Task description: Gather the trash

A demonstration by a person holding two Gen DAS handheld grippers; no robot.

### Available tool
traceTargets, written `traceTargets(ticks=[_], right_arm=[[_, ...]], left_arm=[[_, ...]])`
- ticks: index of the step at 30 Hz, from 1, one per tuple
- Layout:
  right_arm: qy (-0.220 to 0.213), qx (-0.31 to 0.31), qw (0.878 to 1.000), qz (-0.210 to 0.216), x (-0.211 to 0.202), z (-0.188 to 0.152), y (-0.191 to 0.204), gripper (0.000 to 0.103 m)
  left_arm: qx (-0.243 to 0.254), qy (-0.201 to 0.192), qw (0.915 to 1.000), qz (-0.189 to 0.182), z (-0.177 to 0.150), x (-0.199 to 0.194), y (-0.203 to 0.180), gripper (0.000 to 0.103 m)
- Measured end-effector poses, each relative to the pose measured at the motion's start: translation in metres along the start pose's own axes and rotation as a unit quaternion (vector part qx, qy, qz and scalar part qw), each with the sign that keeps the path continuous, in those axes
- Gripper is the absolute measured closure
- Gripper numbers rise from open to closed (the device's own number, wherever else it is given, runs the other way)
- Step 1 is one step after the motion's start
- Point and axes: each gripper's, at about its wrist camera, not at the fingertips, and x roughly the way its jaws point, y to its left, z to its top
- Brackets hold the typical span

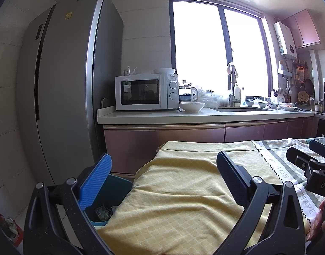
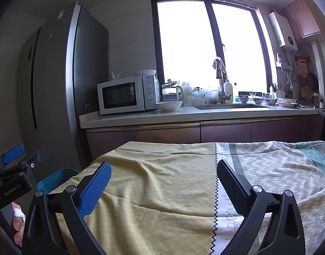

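Both grippers sit low over the cloth-covered table, and each has its jaws spread wide with nothing between them. My left gripper (image 1: pixel 163 182) hangs above the yellow part of the tablecloth (image 1: pixel 179 201); my right gripper (image 2: pixel 163 187) hovers near the zigzag seam where yellow meets the patterned half.

From the left wrist, the teal bin (image 1: pixel 111 199) stands just off the table's edge at about eight o'clock, partly behind the blue pad. Something crumpled lies inside it, probably trash already dropped, though the pad hides too much for me to be sure. I see no loose trash on the cloth in either view, so I judge the collecting is close to done or the remaining pieces lie out of frame.

Risks as I read them: the cloth is loose and wrinkled, so a low finger could snag a fold and drag the whole sheet toward the bin. The bin hugs the table edge, so a careless swing of the left gripper could knock it. With both grippers near each other, crossing paths could make them collide.
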Motion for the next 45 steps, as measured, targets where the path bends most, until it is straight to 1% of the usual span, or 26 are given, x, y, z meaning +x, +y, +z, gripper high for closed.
traceTargets(ticks=[18,45], right_arm=[[-0.002,0.001,1.0,0.0,-0.0016,0.0046,-0.0041,0.007],[-0.004,0.003,1.0,-0.002,-0.0025,0.0057,-0.0051,0.007]], left_arm=[[-0.002,-0.006,1.0,0.002,0.0014,-0.0055,0.0022,0.006],[0.005,-0.003,1.0,0.001,0.0025,-0.0037,0.0015,0.006]])
